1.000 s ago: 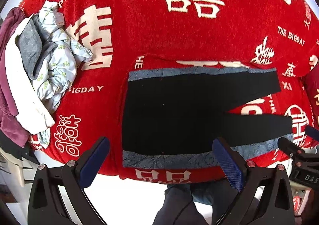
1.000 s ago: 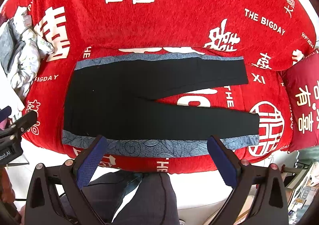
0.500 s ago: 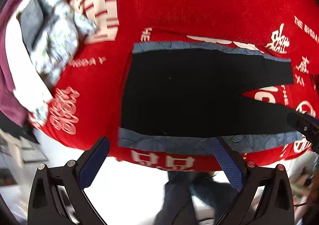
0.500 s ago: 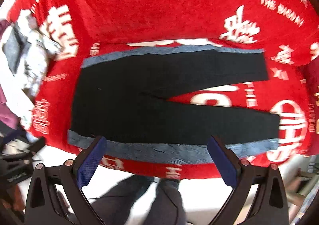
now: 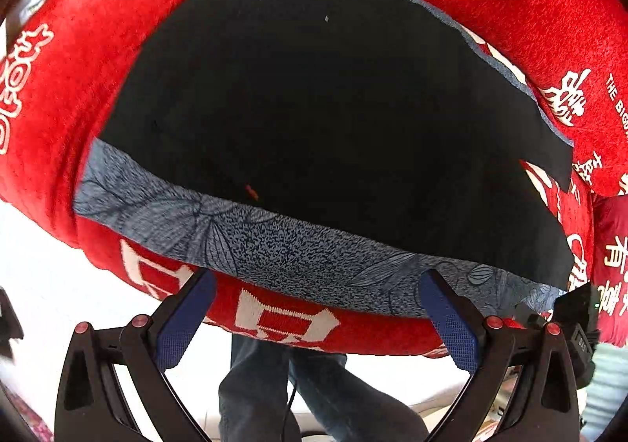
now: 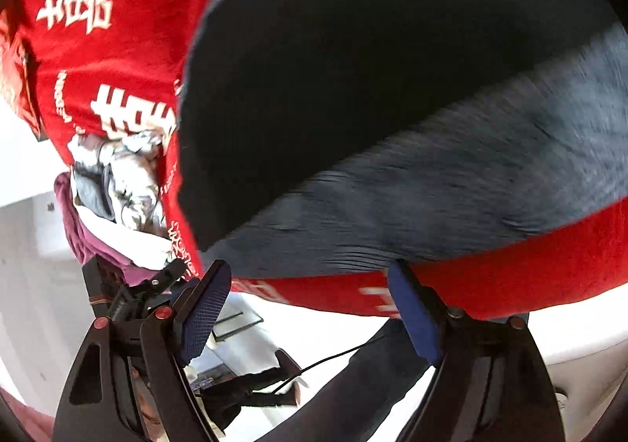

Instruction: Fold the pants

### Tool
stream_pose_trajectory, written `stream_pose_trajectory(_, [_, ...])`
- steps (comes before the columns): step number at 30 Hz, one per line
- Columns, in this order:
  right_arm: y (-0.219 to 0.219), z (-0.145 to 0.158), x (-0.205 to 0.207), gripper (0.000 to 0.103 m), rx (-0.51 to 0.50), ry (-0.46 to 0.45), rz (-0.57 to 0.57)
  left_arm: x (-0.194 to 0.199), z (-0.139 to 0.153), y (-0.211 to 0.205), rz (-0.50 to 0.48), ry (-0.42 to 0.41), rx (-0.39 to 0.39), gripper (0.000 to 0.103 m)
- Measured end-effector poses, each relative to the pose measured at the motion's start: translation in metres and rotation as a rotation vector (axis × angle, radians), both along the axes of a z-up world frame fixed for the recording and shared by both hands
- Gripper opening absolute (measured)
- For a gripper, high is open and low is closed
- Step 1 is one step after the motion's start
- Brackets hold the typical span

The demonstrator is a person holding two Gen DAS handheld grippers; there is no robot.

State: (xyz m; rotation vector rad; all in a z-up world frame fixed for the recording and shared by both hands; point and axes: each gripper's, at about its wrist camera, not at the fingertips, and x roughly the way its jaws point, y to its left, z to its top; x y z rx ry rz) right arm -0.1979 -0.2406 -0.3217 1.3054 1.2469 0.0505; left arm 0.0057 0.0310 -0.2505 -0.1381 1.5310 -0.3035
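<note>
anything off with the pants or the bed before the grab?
Mostly fine: the pants lie flat and unwrinkled on the red blanket. Only oddity: a tiny orange speck on the black fabric beside the near grey band.

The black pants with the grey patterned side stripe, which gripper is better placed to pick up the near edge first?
Probably the left gripper: its open fingers straddle the stripe of the black pants. The right gripper, jaws just narrowing, is also at that edge, but its view is blurred.

Both grippers, left gripper (image 5: 314,308) and right gripper (image 6: 310,304), have black triangular frames, red screws and blue textured pads (image 5: 451,320). The person's trousers (image 5: 274,395) are dark blue-grey.
</note>
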Motion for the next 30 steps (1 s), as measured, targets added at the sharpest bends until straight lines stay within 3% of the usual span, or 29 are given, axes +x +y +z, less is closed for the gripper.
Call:
stream_pose_trajectory(7, [0.007, -0.002, 0.007, 0.085, 0.051, -0.174, -0.051, 0.004, -0.009, 0.01, 0.0, 0.013, -0.071, 0.103])
stream_pose_trajectory(13, [0.066, -0.015, 0.05, 0.085, 0.169, -0.214, -0.034, 0.0, -0.004, 0.028, 0.015, 0.014, -0.129, 0.103])
stream_pose_trajectory(14, [0.075, -0.018, 0.058, 0.08, 0.19, -0.209, -0.024, -0.002, -0.004, 0.034, 0.029, 0.022, -0.138, 0.103])
stream_pose_trajectory(15, [0.086, -0.019, 0.067, 0.054, 0.209, -0.197, -0.009, -0.003, -0.005, 0.039, 0.045, 0.03, -0.146, 0.103])
stream_pose_trajectory(17, [0.1, -0.019, 0.084, 0.019, 0.244, -0.18, 0.015, -0.005, -0.009, 0.051, 0.091, 0.056, -0.186, 0.103])
stream_pose_trajectory(21, [0.094, 0.008, 0.089, 0.017, 0.322, -0.275, -0.02, 0.001, -0.018, 0.067, 0.192, 0.11, -0.333, 0.103])
stream_pose_trajectory(24, [0.092, 0.019, 0.09, 0.017, 0.337, -0.286, -0.001, 0.026, -0.019, 0.075, 0.288, 0.06, -0.403, 0.103])
stream_pose_trajectory(27, [0.099, 0.014, 0.091, 0.017, 0.291, -0.245, 0.074, 0.045, -0.027, 0.084, 0.373, 0.058, -0.409, 0.098])
stream_pose_trajectory(29, [0.102, 0.005, 0.086, 0.018, 0.25, -0.201, 0.107, 0.05, -0.033, 0.086, 0.376, 0.071, -0.365, 0.079])
stream_pose_trajectory(30, [0.098, 0.0, 0.08, 0.019, 0.222, -0.18, 0.102, 0.051, -0.034, 0.085, 0.351, 0.068, -0.333, 0.075])
